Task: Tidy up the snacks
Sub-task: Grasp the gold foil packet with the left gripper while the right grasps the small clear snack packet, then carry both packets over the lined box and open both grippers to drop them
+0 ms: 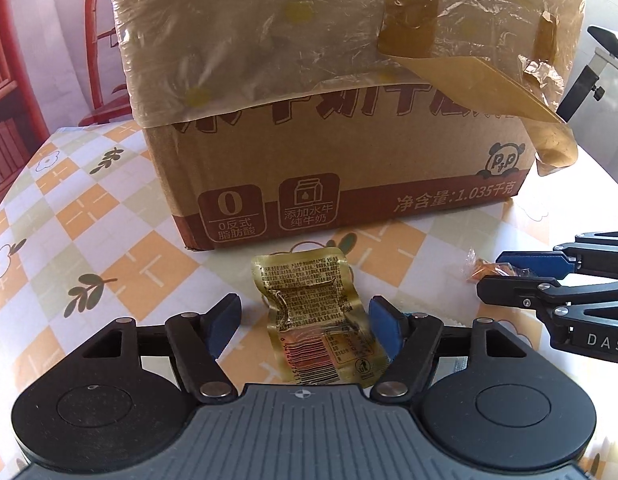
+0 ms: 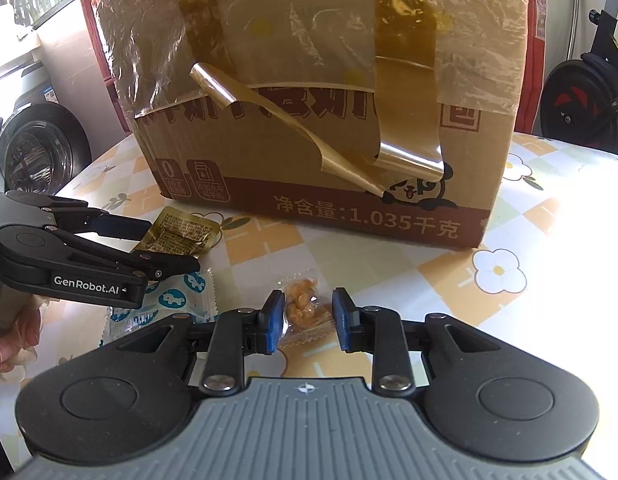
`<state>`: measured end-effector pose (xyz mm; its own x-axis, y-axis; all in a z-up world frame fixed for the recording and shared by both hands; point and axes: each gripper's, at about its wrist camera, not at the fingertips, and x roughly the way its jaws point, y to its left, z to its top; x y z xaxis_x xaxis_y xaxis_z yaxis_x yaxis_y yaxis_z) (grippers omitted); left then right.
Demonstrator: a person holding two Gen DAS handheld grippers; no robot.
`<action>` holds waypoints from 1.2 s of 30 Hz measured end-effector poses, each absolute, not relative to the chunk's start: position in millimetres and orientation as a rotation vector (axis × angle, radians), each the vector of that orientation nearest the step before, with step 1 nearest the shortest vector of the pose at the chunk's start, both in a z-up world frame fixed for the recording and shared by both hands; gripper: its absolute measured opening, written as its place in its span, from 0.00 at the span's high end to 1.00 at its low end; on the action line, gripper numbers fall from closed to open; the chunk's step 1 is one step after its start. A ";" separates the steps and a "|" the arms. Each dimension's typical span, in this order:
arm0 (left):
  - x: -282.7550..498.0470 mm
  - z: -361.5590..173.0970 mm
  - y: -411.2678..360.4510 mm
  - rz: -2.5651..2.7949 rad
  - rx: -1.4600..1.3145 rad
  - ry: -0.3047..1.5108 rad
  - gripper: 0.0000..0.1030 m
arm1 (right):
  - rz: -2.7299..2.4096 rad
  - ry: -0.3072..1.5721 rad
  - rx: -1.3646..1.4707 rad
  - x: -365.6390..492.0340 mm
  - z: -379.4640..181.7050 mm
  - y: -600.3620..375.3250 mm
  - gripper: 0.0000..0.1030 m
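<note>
A gold foil snack packet lies flat on the tablecloth between the fingers of my left gripper, which is open; the left pad stands clear of it and the right pad sits at its edge. From the right wrist view the left gripper hovers over the gold packet. My right gripper is shut on a clear-wrapped orange snack low over the table. The left wrist view shows the right gripper with that snack at its tips.
A large taped cardboard box stands just behind the snacks, with loose tape hanging off it. A blue-and-white packet lies under the left gripper. A hand holds that gripper. The checked floral tablecloth covers the table.
</note>
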<state>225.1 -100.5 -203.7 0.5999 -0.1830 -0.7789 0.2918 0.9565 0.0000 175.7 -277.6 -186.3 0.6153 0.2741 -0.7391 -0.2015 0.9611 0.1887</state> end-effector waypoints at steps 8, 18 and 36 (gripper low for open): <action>225.7 -199.6 -103.8 -0.185 0.084 0.916 0.29 | 0.271 0.862 0.097 174.6 -185.6 -278.8 0.72; 208.3 -189.2 -65.1 -0.188 -0.079 0.889 0.57 | 0.266 0.859 0.116 171.6 -185.0 -280.9 0.73; 162.4 -156.0 -43.6 -0.155 -0.032 0.753 0.57 | 0.279 0.825 0.116 157.7 -167.1 -274.9 0.89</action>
